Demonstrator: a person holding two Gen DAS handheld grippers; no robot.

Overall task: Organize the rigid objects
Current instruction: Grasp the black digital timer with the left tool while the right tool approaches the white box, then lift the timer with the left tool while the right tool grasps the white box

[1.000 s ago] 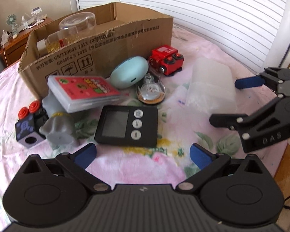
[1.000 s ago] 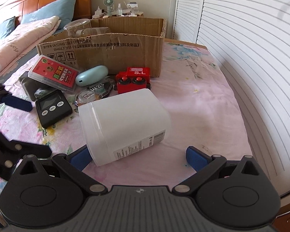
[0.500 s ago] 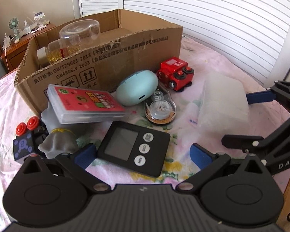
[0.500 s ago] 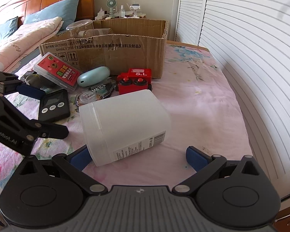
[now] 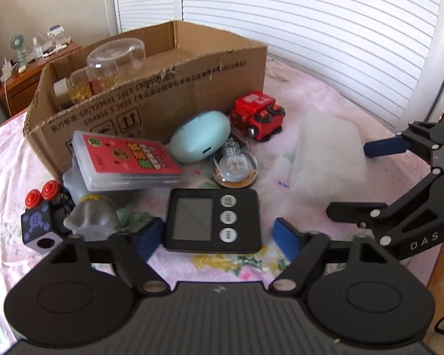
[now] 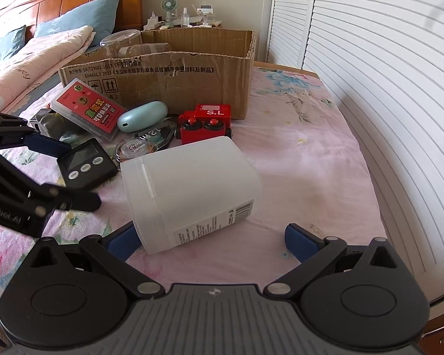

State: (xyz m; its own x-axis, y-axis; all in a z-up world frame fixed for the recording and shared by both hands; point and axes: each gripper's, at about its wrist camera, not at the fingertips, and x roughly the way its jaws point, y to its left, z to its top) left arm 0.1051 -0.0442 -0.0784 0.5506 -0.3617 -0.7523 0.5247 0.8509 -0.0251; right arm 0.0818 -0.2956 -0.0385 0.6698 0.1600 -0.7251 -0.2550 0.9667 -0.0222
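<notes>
Our left gripper point(image 5: 216, 235) has just been closing around the timer point(image 5: 213, 220), which lies flat on the bed point(image 5: 325, 103) between its jaws, long axis pointing away; whether the pads touch it we cannot tell. Our right gripper point(image 6: 213, 236) stands open, the jar point(image 6: 192, 195) beside its left finger.

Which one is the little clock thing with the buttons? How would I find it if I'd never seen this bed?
Start at the big cardboard box on the pink flowery bedsheet. Come toward the front, past the red card case and the pale blue egg-shaped case, to the flat black timer. It alone has a grey screen with three round white buttons stacked beside it.
</notes>
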